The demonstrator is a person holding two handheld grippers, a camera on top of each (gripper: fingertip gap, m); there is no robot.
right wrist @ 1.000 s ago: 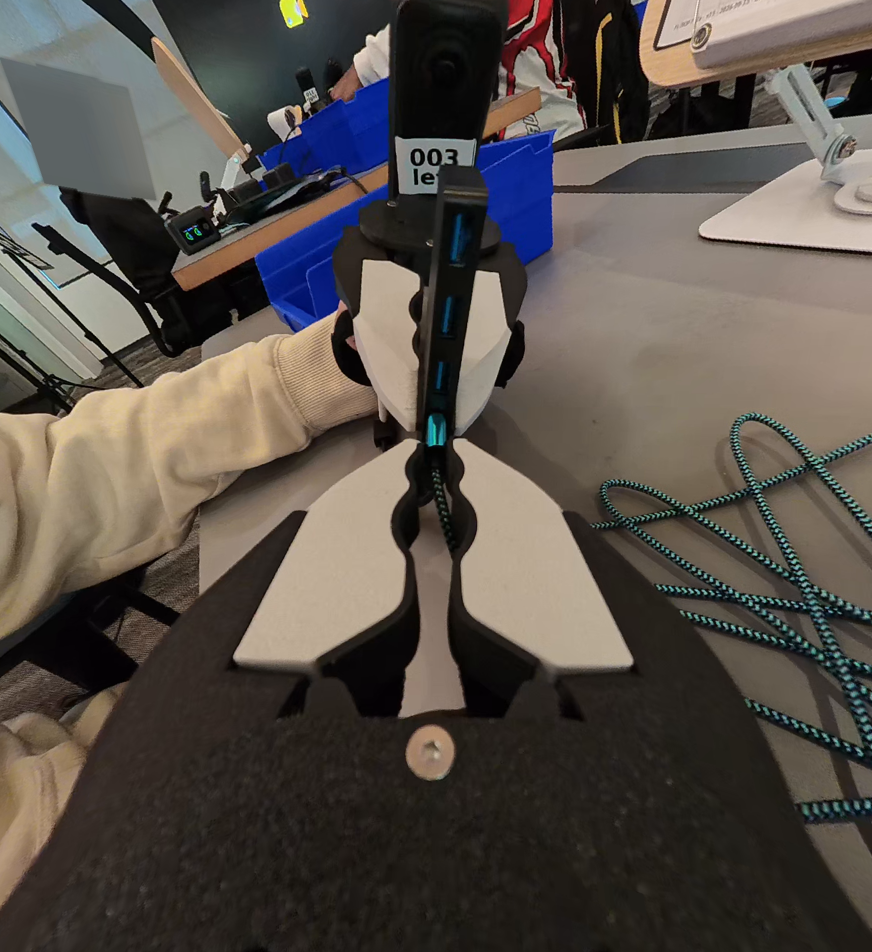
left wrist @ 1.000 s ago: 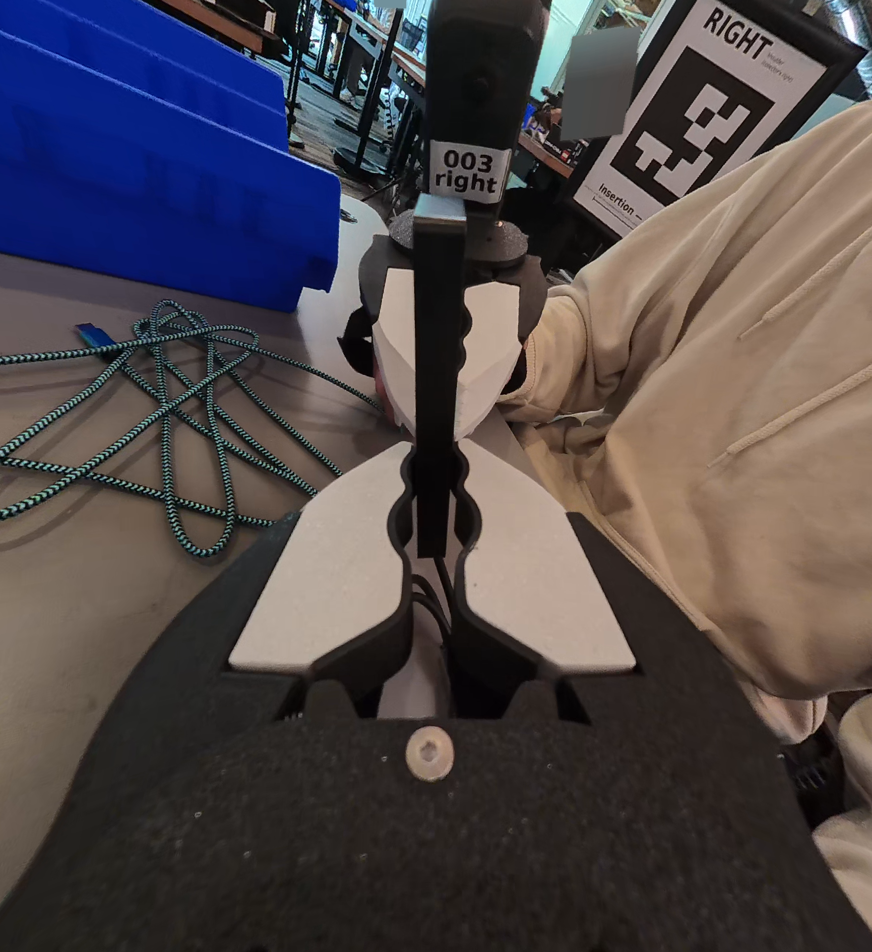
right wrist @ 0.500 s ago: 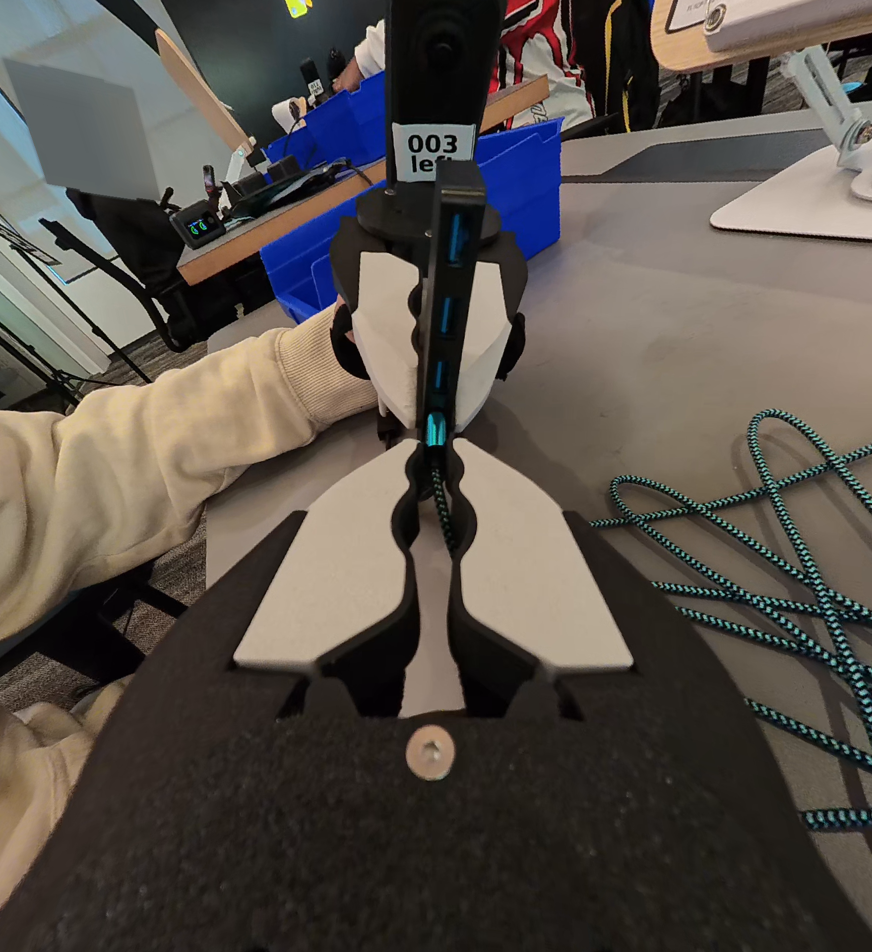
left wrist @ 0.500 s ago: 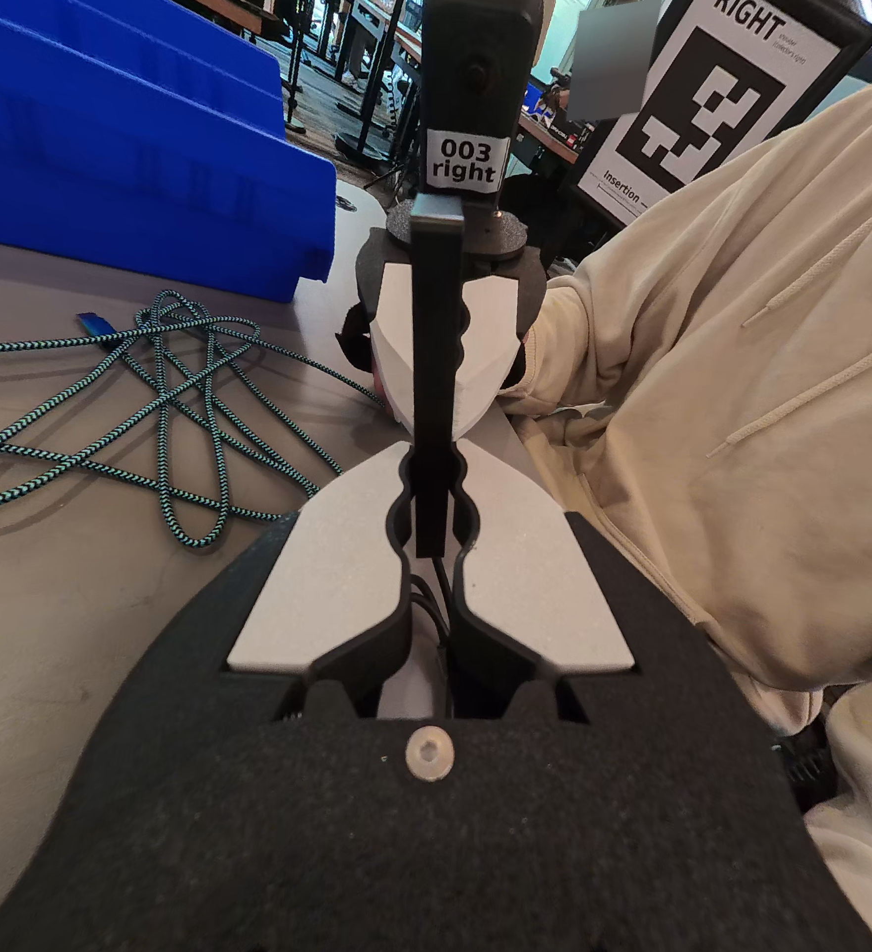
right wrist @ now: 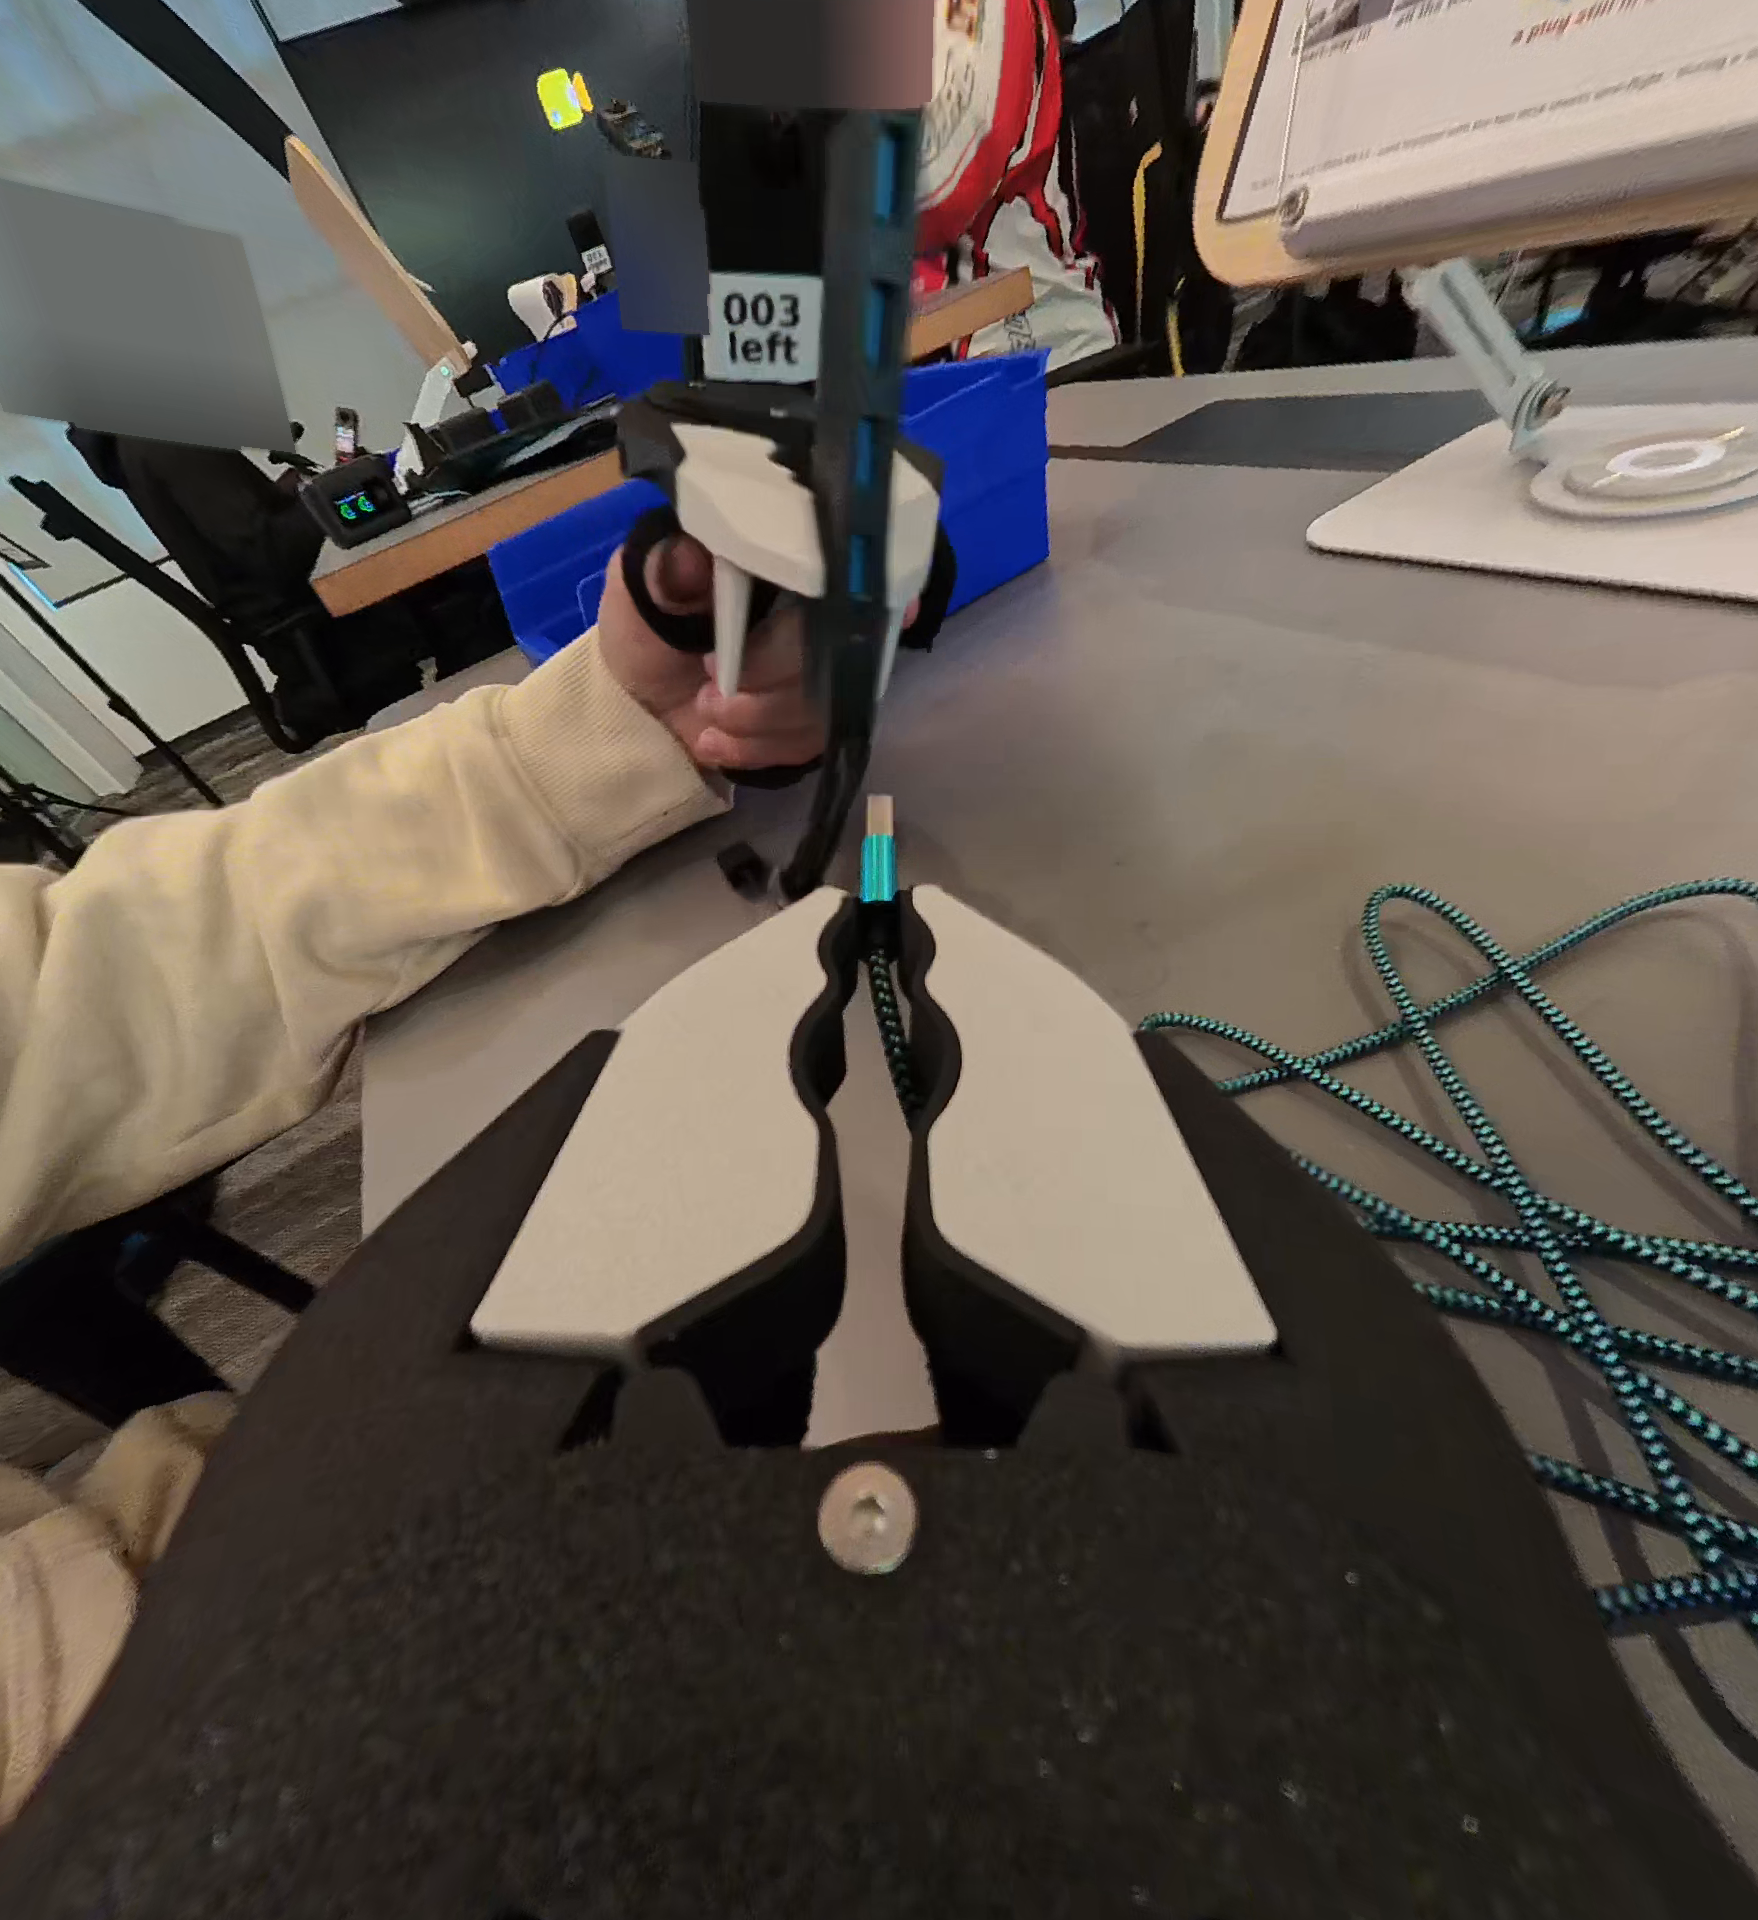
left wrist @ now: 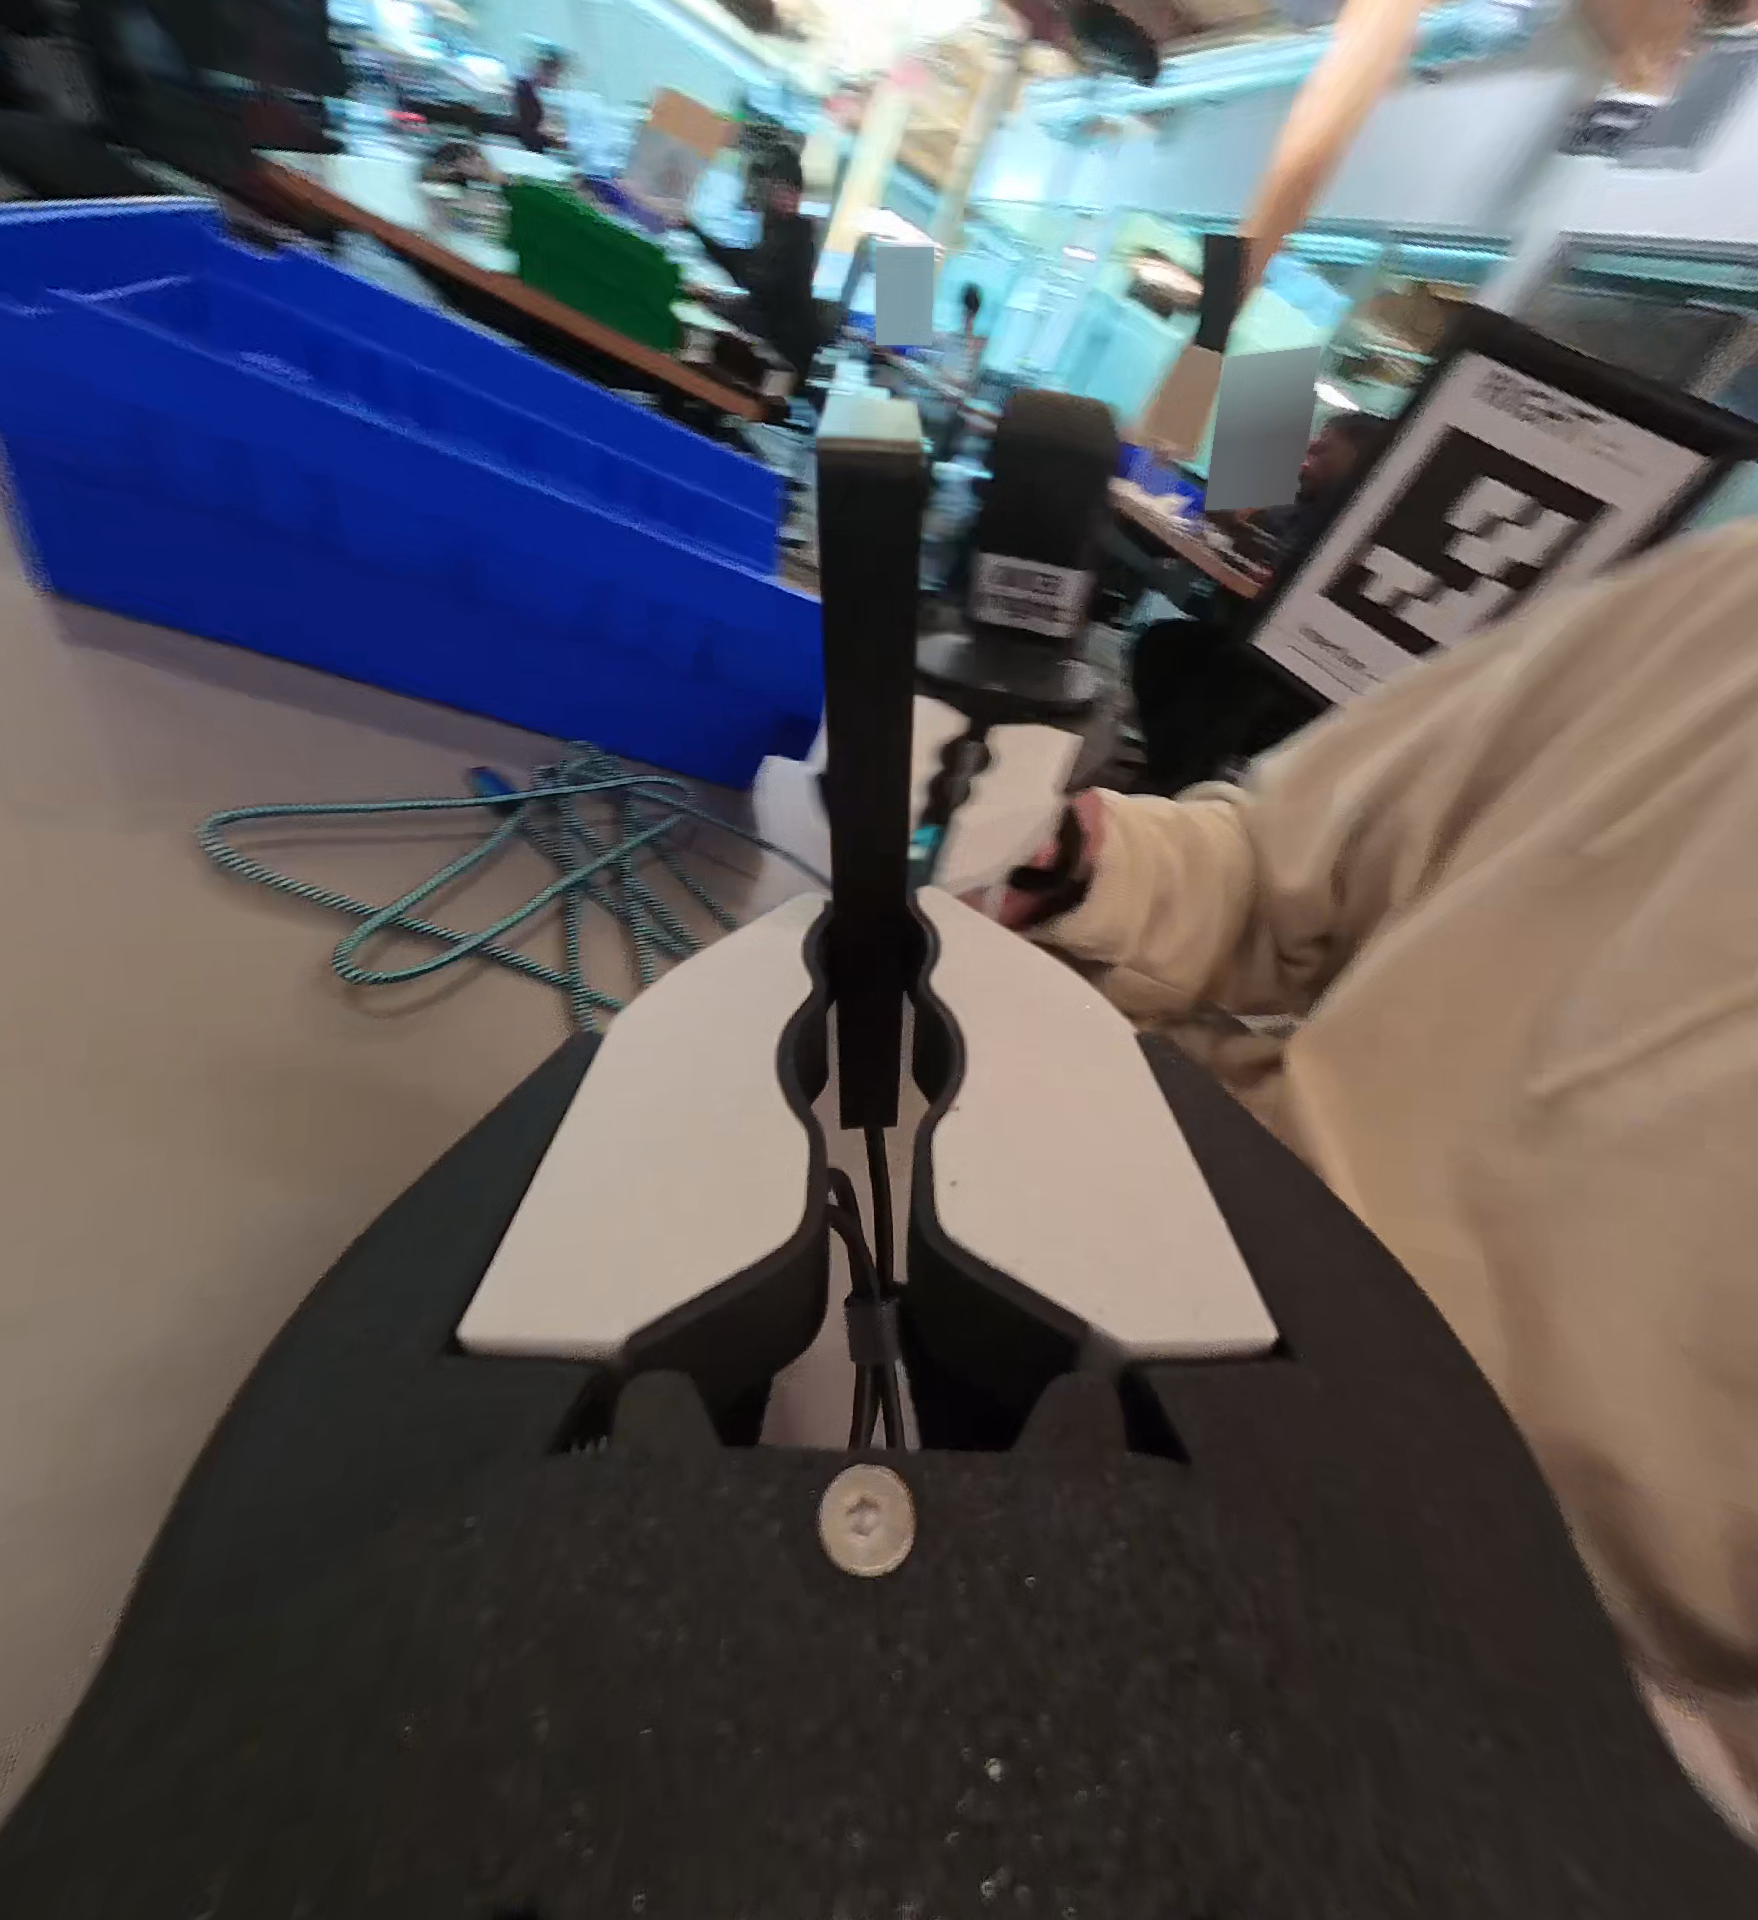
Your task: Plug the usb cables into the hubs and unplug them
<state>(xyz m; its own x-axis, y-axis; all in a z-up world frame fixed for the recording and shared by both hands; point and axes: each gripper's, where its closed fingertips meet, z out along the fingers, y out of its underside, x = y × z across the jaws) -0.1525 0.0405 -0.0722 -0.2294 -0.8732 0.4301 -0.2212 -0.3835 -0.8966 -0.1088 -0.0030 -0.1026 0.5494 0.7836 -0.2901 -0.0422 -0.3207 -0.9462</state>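
Gripping the slim black multi-port USB hub point(left wrist: 867, 790) upright, the left hand-held gripper point(left wrist: 867, 935) is holding it clamped, while the right hand-held gripper point(right wrist: 880, 914) is pinching the teal metal USB plug point(right wrist: 877, 854) of the teal-and-black braided cable point(right wrist: 1581, 1299). The plug is sitting free, just below the hub, so the unplugging step looks done. Next, I judge, the plug needs lining up with a blue port. Beyond the hub a blue plastic bin point(left wrist: 335, 468) is standing on the grey worktop point(right wrist: 1218, 748); loose cable loops could snag.
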